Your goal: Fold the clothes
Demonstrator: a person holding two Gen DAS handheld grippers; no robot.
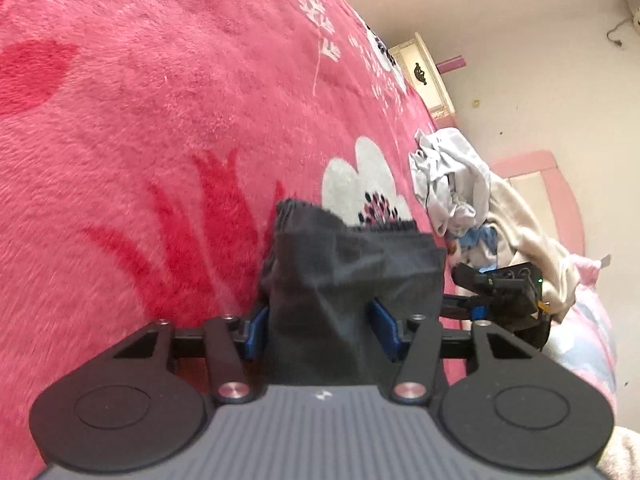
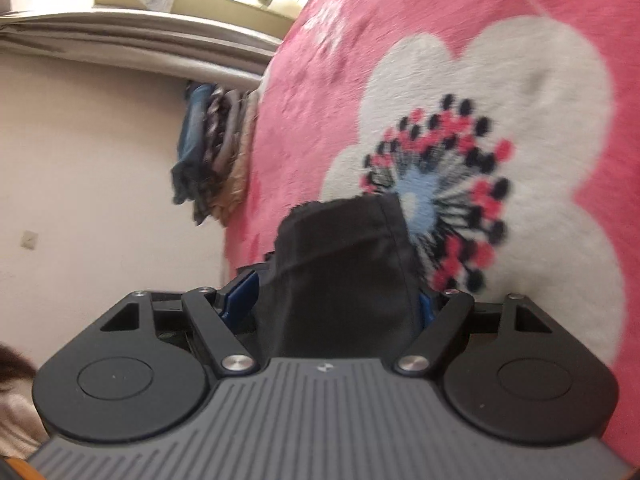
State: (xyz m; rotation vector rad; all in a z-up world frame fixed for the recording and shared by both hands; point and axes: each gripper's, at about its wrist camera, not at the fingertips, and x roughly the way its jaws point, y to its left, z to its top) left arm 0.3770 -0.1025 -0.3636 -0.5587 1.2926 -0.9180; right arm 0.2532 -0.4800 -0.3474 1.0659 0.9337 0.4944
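Observation:
In the left wrist view a dark grey garment [image 1: 348,276] stands up between the blue pads [image 1: 256,330] of my left gripper [image 1: 320,330], which is shut on a bunched fold of it. The cloth hangs over the pink blanket [image 1: 160,140]. My right gripper [image 1: 496,292] shows just to the right, level with the left one. In the right wrist view the same dark garment [image 2: 340,264] fills the gap of my right gripper [image 2: 334,302], which is shut on it. The fingertips are hidden by cloth in both views.
A loose pile of light grey and cream clothes [image 1: 460,184] lies on the bed's right side. A stack of folded clothes [image 2: 216,152] sits at the blanket's far edge. A white flower print [image 2: 500,152] lies under the right gripper. A cream cabinet [image 1: 420,72] stands by the wall.

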